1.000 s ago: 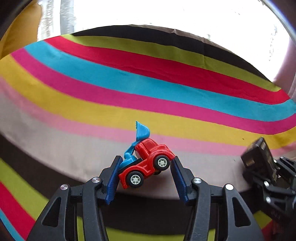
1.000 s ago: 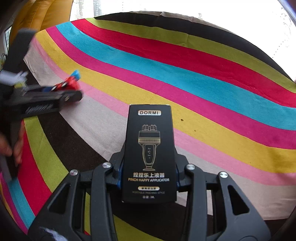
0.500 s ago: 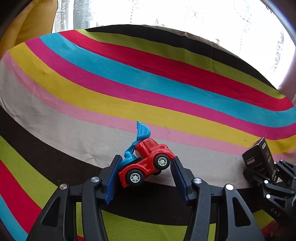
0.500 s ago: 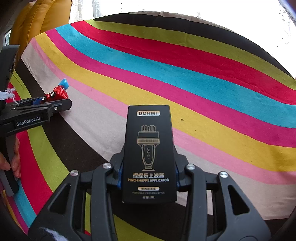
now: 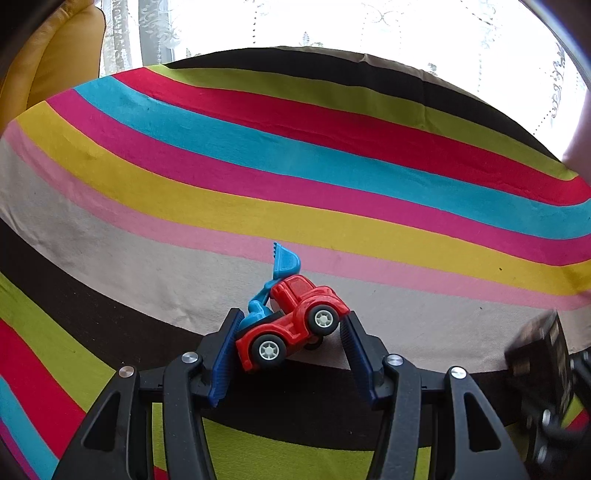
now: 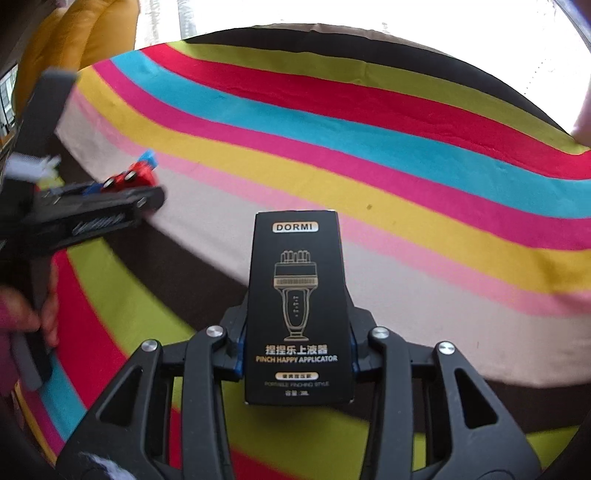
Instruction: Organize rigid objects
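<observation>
Between the blue pads of the left gripper [image 5: 290, 349], one red toy loader [image 5: 291, 325] with a blue bucket sits tilted, clamped above the striped cloth [image 5: 295, 184]. One black DORMI box [image 6: 297, 306] stands gripped in the right gripper [image 6: 297, 354], hiding that gripper's pads. Blur obscures the left gripper in the right wrist view; one hand [image 6: 27, 317] shows, cut off.

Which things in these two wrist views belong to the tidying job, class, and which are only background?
Part of the job:
- red toy loader, clamped in the left gripper
- black DORMI box, clamped in the right gripper

Just background:
- striped cloth under everything
- yellow cushion at the far left
- lace curtain behind
</observation>
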### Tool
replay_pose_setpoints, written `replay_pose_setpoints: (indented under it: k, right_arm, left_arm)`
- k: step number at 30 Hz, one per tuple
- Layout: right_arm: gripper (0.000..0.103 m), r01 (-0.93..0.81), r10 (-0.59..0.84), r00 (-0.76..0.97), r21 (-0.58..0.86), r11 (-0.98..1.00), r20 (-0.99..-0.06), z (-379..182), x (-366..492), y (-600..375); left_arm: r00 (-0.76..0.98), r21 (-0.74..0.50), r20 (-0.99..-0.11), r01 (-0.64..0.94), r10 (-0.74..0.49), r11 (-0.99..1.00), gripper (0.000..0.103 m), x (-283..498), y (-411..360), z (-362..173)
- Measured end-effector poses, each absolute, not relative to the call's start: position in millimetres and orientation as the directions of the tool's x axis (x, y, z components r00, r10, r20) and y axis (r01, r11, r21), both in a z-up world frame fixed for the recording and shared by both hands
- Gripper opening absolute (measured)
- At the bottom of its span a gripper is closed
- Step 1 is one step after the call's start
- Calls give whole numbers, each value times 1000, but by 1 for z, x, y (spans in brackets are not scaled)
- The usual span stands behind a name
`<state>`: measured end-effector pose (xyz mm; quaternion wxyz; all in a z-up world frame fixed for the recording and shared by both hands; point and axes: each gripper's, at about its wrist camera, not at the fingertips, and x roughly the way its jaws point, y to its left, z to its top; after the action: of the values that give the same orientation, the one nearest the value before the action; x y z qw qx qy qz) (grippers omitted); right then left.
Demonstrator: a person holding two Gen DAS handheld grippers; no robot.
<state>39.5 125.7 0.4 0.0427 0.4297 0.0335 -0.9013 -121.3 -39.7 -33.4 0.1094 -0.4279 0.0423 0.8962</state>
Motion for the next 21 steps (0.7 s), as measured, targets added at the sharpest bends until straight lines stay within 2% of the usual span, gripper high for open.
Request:
replay_pose_setpoints:
  k: [12,21]
  right_arm:
    - [43,169,-83,-631,-32,-985,-771,2,98,91]
    - [43,180,-94,-634,-28,-983,-767,2,111,87]
  left_arm:
    - [-610,-24,-775,-238,168,-971,54,-116,-45,-33]
    - [-623,-223,-726,-187,290,-957,54,-61,-82,-31]
